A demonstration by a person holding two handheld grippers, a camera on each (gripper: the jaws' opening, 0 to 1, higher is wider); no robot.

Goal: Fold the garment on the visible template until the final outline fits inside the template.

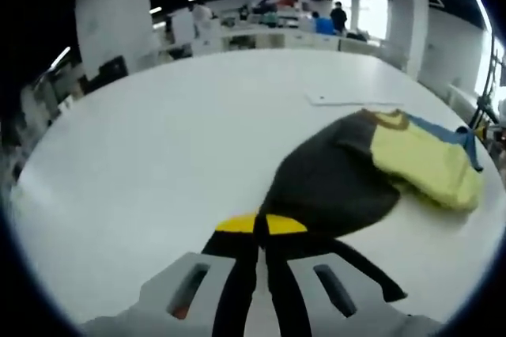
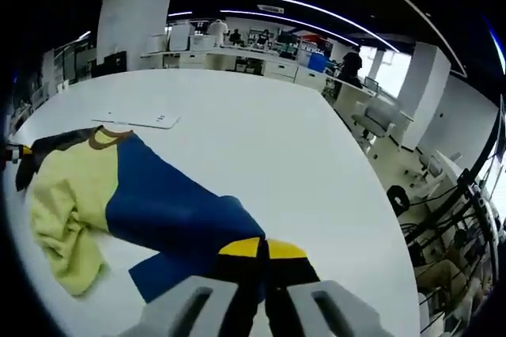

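- Left gripper [image 1: 262,230]: we see jaws closed on the garment's [image 1: 340,175] dark part;
- Right gripper [image 2: 263,251]: jaws pinched on its blue part;
- White table [image 1: 182,139] beneath.

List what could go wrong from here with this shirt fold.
1. The left claw is shut on the dark sleeve side and the right claw on the blue side of the garment; pulling unevenly may slip an edge loose.
2. The yellow middle lies bunched, so folding now could trap wrinkles.
3. The white flat sheet sits apart from the garment; the fold might end up outside it.
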